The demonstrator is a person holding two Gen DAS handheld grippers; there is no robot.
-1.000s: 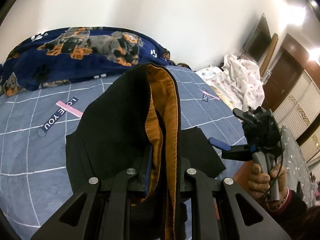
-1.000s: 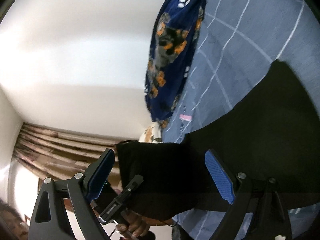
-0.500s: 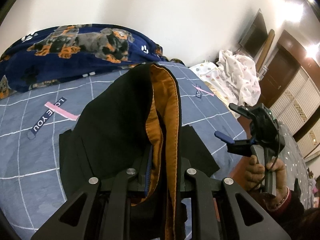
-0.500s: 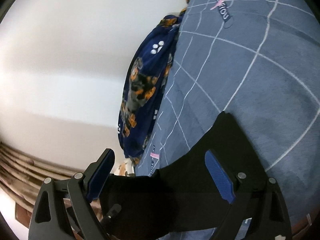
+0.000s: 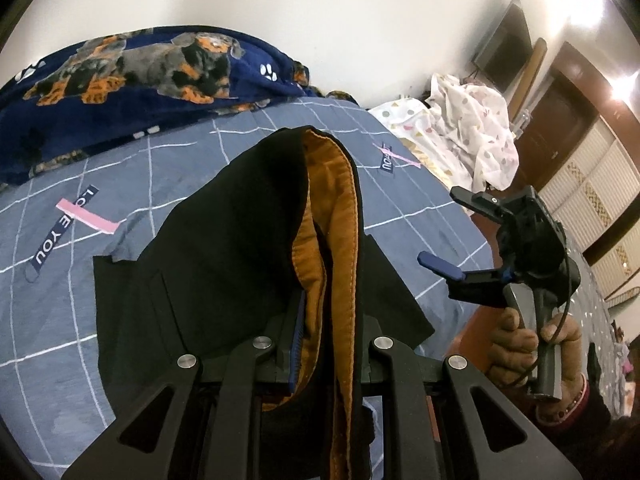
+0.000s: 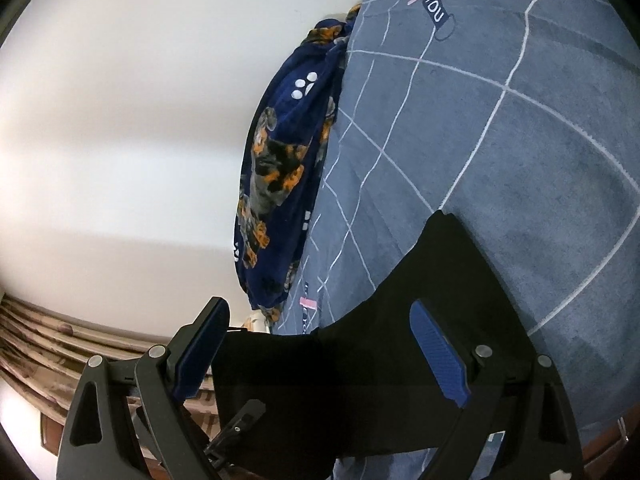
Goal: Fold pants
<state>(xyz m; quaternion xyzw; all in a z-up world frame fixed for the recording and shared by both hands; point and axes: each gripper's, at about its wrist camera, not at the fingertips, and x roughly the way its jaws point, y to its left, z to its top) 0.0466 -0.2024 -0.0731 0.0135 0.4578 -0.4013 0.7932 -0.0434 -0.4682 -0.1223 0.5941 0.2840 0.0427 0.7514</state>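
The black pants (image 5: 224, 248) with an orange lining (image 5: 332, 240) lie partly on the blue checked bed. My left gripper (image 5: 326, 344) is shut on a bunched fold of the pants and holds it up above the bed. My right gripper (image 5: 456, 236) shows at the right in the left wrist view, open and empty, beside the pants' right edge. In the right wrist view the right gripper (image 6: 316, 344) is open, tilted sideways, with the black pants (image 6: 420, 304) spread in front of it, not between the pads.
A navy blanket (image 5: 132, 76) with a dog print is heaped along the wall at the bed's far side. A white dotted cloth (image 5: 468, 128) lies at the far right. The bed's right edge (image 5: 476, 220) is next to the right hand.
The left gripper has lowered a little toward the bed with the pants fold. The right gripper has rolled and swung toward the pants' edge, staying open.
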